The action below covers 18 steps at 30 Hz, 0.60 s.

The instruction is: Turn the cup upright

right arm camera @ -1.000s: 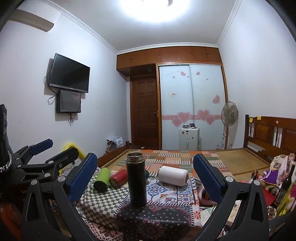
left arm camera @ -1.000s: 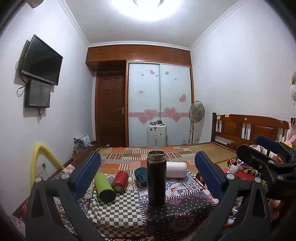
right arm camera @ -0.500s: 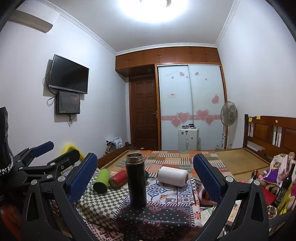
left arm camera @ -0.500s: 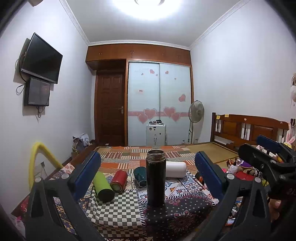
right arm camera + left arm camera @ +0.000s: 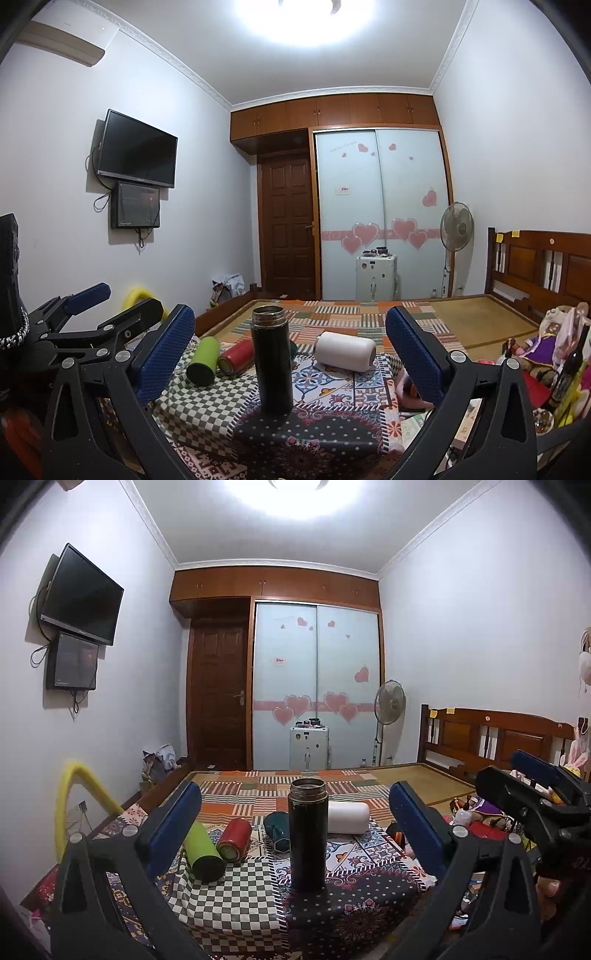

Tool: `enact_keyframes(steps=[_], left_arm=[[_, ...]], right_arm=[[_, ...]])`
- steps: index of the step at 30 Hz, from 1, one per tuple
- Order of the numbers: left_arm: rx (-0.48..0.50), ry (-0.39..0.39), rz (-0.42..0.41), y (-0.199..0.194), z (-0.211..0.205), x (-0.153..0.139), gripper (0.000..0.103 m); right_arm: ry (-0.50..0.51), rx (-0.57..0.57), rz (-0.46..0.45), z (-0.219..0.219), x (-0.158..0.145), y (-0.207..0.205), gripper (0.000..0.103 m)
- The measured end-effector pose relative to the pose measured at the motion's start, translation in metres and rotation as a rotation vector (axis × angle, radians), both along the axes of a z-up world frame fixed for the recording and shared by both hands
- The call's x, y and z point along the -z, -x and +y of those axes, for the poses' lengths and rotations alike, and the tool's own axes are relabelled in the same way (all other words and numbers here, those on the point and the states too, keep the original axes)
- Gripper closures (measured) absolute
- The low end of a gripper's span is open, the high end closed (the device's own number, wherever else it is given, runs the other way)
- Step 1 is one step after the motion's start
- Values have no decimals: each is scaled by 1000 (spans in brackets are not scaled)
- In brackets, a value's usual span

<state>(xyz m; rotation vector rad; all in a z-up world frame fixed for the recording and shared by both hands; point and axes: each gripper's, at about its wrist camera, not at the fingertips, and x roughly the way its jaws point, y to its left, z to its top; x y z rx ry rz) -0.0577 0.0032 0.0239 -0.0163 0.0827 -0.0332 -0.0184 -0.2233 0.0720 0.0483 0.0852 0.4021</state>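
My jaws are spread wide on both sides: the left gripper (image 5: 295, 834) and the right gripper (image 5: 290, 350) each hold nothing, blue pads well apart, hanging back from the worktop (image 5: 229, 904) with its patchwork cloth of checks and floral prints.

The tall black cylindrical metal flask (image 5: 308, 834) stands upright near the front middle of that cloth, open mouth up, between my pads in both views and touching neither. I can read no brand or label on it.

Behind it lie four other cups on their sides: a lime-green tumbler (image 5: 203, 853), a red metal cup (image 5: 233, 838) just beside it, a dark teal cup (image 5: 277, 830) partly hidden by the flask, and a white cylindrical cup (image 5: 345, 350) off to the right. None shows legible writing.

Further back I see a wall-mounted black television (image 5: 137, 155), a wooden door (image 5: 291, 229), a sliding wardrobe with pink heart stickers (image 5: 384, 214) and a small sign too blurred to read, a standing fan (image 5: 456, 225) and a pale suitcase (image 5: 376, 277).
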Motion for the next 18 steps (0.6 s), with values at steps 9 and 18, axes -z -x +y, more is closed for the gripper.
enact_keyframes(steps=[9,18], left_arm=[[19,-13,4,-1,-5,3,0],[24,-7,10,-3,-4,3,0]], right_arm=[[-5,2,-2,1,-3,0,0],[-3,6,4,0,-3,-2,0]])
